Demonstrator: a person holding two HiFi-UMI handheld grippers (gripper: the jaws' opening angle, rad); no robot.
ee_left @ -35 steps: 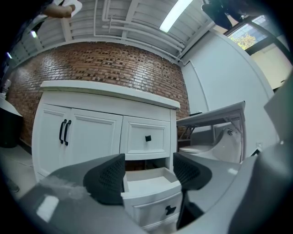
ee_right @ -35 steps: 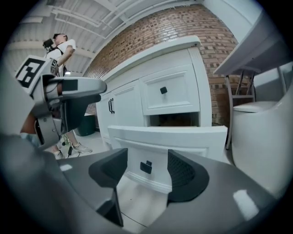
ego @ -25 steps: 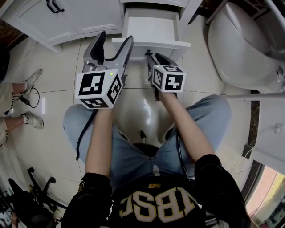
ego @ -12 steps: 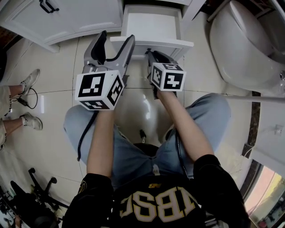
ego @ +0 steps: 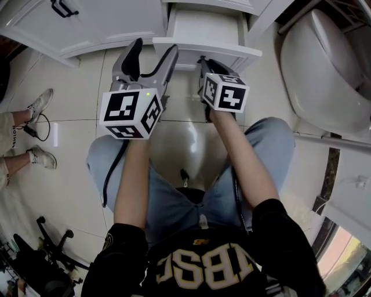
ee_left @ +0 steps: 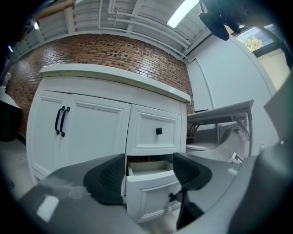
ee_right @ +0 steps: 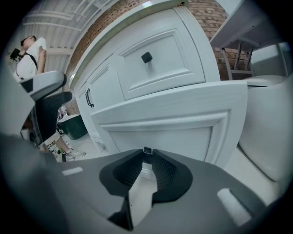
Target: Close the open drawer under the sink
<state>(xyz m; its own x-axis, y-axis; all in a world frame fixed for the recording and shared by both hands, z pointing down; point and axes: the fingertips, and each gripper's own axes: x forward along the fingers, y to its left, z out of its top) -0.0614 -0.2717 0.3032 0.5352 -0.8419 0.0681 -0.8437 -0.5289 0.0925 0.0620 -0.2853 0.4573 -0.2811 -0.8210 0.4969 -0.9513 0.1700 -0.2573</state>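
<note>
Right gripper (ee_right: 146,158) pinches knob (ee_right: 147,151) of drawer (ee_right: 183,114) jutting from the cabinet (ego: 93,26)

Black shirt (ego: 203,268), well below the left marker cube (ego: 130,113): large cream block letters, roughly "BSC", first letter unclear. Bystander's shorts (ego: 6,125), far left of it: print ending "HION".

White toilet (ego: 324,64) to the right of the right claw (ego: 204,61), white cabinet door (ego: 98,23) with black handle (ego: 61,8) left of the left claw (ego: 154,47), bystander's shoes (ego: 42,104) farther left on tiled floor (ego: 69,174)
</note>
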